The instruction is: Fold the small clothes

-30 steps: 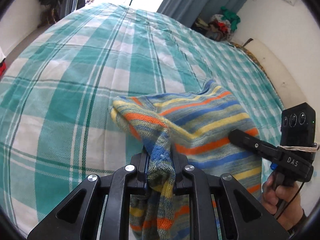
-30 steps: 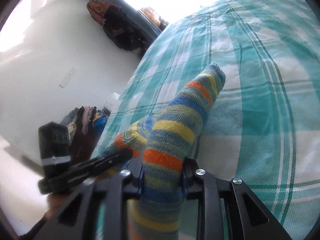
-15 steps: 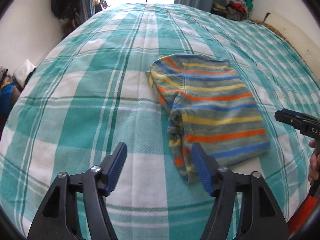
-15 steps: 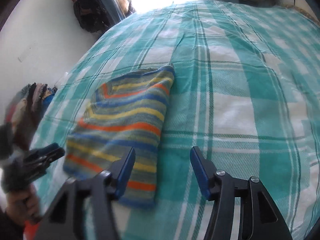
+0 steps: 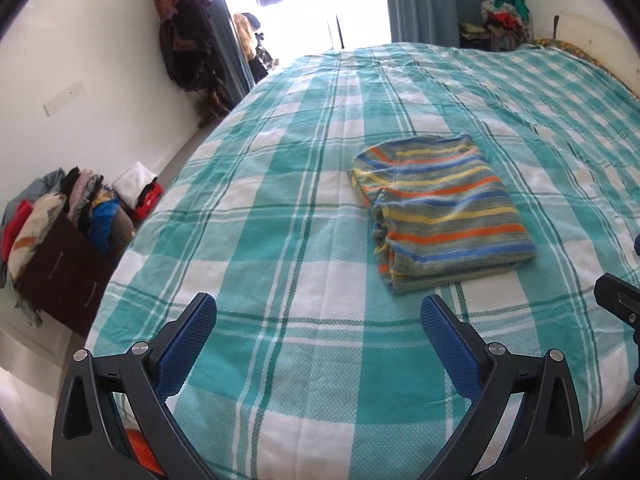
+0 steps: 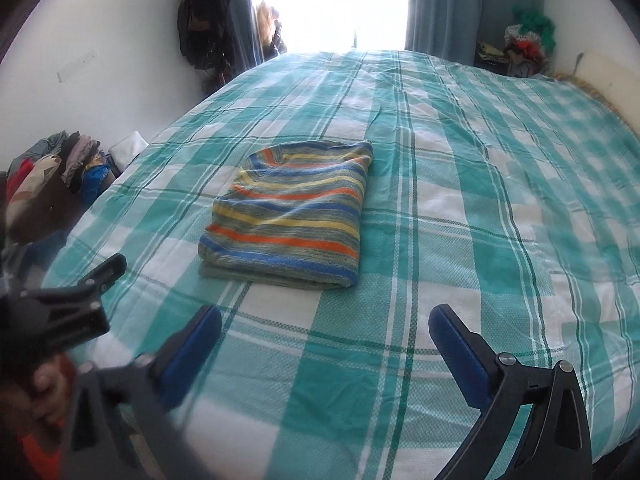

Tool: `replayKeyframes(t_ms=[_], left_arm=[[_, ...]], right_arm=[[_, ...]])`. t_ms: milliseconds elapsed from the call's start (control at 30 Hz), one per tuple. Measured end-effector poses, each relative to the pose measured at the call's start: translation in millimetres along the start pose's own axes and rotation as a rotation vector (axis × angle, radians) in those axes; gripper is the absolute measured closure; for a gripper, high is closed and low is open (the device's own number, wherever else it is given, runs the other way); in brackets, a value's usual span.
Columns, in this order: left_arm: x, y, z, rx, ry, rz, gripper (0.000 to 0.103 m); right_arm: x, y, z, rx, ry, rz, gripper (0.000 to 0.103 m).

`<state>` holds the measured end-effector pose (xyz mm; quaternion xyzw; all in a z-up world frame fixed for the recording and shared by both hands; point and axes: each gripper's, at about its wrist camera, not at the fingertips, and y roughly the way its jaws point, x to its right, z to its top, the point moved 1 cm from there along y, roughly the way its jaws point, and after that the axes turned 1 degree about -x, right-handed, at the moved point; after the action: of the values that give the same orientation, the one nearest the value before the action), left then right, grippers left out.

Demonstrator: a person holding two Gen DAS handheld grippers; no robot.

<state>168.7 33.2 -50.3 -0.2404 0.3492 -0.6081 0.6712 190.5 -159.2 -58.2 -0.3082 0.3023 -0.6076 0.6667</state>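
A striped knit garment (image 5: 440,208), with orange, yellow, blue and grey bands, lies folded in a flat rectangle on the teal plaid bed cover (image 5: 280,240). It also shows in the right wrist view (image 6: 292,216). My left gripper (image 5: 318,316) is open and empty, held above the bed near its front edge, apart from the garment. My right gripper (image 6: 324,326) is open and empty, also back from the garment. The left gripper shows at the lower left of the right wrist view (image 6: 80,300).
A dark box stuffed with clothes (image 5: 56,232) stands on the floor left of the bed. Dark clothes hang by the curtain (image 5: 184,40). A clothes pile (image 5: 504,12) sits in the far right corner. A bright doorway lies beyond the bed.
Both grippers let go of the striped garment, opened, and drew back and up. The garment now lies folded flat on the bed.
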Motion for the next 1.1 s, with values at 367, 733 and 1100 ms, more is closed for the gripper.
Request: replayKeyframes(t_ms=[367,733,1100], left_arm=[[-2.5,-25.6,-11.5,-0.096,-0.028,-0.098,0.001],[1.6,-52.6,-10.2,-0.084,-0.044,-0.15,0.001],[-3.8,-55.2,-10.7,-0.085,-0.064,-0.116,0.001]], right_arm=[[-16.8,-36.5,-5.5,-0.017,-0.022,-0.019,0.001],[-22.8,-52.6,-20.5,-0.053,0.009,0.027,0.001],[-23.7,-64.8,-23.1,-0.044,-0.002,0.02,0.001]])
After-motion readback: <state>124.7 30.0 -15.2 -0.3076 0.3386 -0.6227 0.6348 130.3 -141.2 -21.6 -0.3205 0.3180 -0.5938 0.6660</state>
